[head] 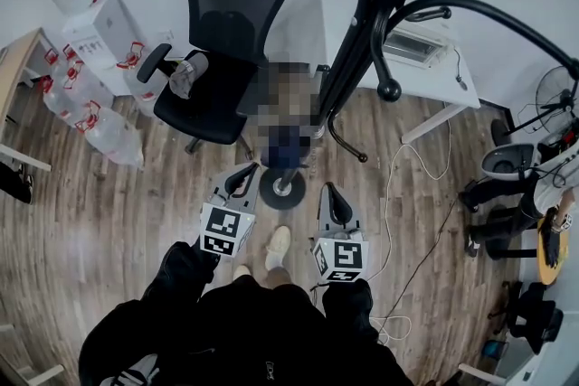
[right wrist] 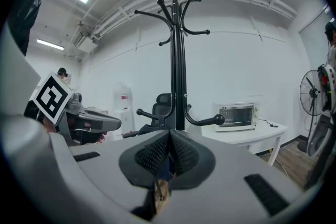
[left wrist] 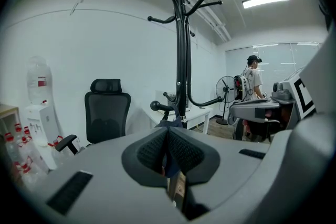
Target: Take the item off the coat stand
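Left gripper (head: 243,180), right gripper (head: 333,193), both fingers closed empty, one coat stand (head: 362,41), one office chair (head: 226,32)

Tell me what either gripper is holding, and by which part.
Nothing. The left gripper and right gripper are both shut, jaws together and empty.

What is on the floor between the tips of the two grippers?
The coat stand's base lies between the left gripper and the right gripper. The head view shows this.
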{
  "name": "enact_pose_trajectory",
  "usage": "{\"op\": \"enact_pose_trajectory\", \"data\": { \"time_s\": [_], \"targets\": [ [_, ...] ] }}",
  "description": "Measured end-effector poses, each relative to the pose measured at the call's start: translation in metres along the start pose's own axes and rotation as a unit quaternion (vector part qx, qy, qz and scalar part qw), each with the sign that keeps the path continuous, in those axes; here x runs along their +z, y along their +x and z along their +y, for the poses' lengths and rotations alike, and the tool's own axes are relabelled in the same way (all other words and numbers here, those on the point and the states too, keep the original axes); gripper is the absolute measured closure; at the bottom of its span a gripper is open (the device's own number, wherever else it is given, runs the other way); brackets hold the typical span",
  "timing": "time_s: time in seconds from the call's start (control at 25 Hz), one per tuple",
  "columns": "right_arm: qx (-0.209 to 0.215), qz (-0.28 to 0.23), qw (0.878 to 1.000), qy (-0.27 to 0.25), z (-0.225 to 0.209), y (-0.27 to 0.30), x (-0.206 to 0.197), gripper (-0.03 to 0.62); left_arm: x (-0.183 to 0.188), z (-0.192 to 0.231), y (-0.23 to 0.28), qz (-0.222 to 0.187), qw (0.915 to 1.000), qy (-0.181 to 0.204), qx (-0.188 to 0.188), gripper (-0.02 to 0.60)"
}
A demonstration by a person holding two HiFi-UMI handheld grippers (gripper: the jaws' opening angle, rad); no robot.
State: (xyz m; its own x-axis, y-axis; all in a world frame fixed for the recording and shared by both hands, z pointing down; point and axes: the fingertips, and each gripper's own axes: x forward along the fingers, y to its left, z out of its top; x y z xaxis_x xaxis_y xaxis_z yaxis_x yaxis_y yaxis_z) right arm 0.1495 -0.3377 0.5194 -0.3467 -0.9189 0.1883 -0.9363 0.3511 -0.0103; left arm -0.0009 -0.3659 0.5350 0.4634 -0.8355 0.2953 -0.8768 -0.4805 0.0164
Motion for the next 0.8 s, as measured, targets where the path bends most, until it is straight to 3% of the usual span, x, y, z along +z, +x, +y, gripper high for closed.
{"op": "enact_pose_trajectory", "data": {
  "time_s": [0.28, 0.4, 0.8],
  "targets": [
    [0.0, 0.006, 1.0, 0.005, -0.01, 0.006, -0.009, 0.577, -0.019, -0.003, 0.027, 0.023, 0.9996, 0.006, -0.013, 0.545],
    [-0.002, 0.008, 1.0, 0.007, -0.014, 0.008, -0.012, 0.577, -0.023, -0.003, 0.038, 0.031, 0.9992, 0.002, -0.023, 0.429],
    [-0.02, 0.012, 1.0, 0.008, -0.033, 0.005, -0.014, 0.577, -0.052, 0.003, 0.077, 0.071, 0.9968, -0.005, -0.034, 0.379]
  ]
}}
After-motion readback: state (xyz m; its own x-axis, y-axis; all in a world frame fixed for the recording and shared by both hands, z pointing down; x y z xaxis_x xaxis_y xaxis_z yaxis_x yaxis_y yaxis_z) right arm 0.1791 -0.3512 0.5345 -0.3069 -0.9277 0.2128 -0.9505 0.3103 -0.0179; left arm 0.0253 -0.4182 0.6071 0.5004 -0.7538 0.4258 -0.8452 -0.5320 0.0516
